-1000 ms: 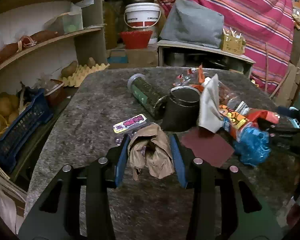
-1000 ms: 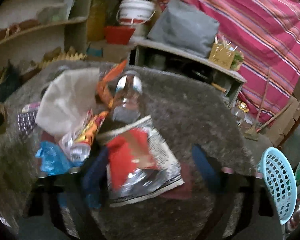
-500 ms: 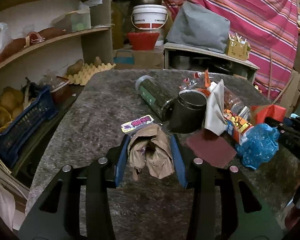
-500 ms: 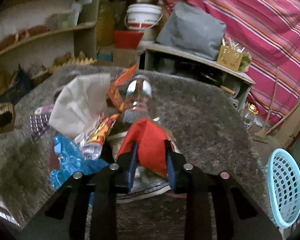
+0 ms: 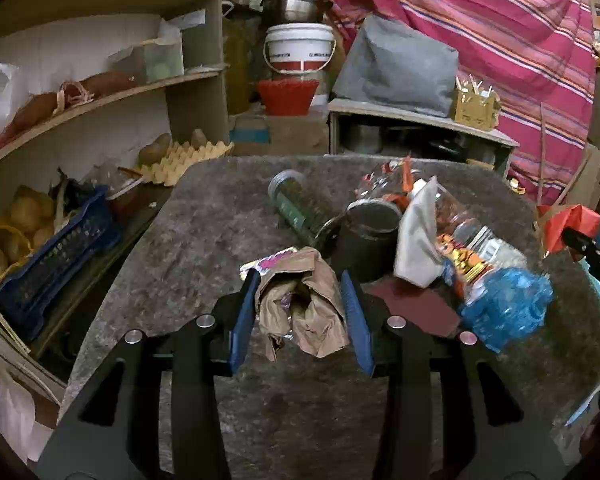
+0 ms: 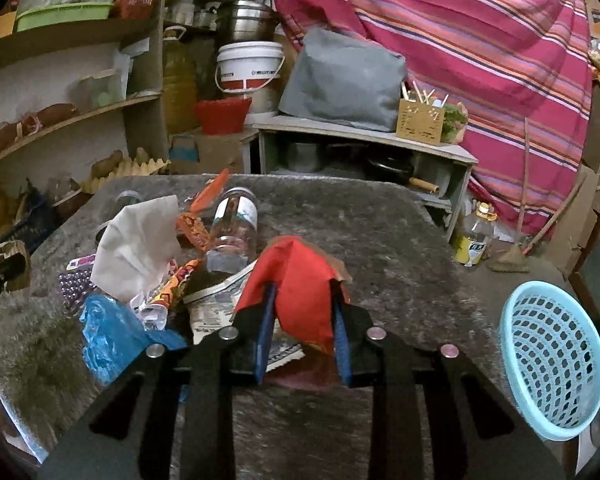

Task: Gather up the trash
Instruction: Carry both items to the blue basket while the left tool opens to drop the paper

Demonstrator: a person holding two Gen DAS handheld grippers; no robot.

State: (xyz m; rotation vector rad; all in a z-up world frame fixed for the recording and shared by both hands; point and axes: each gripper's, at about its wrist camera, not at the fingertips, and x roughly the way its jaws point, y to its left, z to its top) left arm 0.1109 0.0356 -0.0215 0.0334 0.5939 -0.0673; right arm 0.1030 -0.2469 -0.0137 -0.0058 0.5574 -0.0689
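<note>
My left gripper [image 5: 300,308] is shut on a crumpled brown paper bag [image 5: 304,308] and holds it just above the grey table [image 5: 204,248]. My right gripper [image 6: 300,320] is shut on a red wrapper [image 6: 300,284], lifted off the trash pile; it also shows at the right edge of the left wrist view [image 5: 568,224]. On the table lie a white tissue [image 6: 136,240], a blue plastic bag [image 6: 108,332], orange snack wrappers [image 6: 192,228], a clear jar [image 6: 236,220], a printed packet [image 6: 220,304], a black tin [image 5: 368,236] and a green bottle [image 5: 300,208].
A light blue mesh basket [image 6: 552,360] stands low at the right of the table. Shelves with a blue crate [image 5: 48,256] and potatoes run along the left. A low cabinet [image 6: 360,152] and striped cloth [image 6: 480,40] stand behind.
My right gripper closed on the red wrapper and lifted it up off the pile. My left gripper kept its hold on the brown paper bag and rose slightly.
</note>
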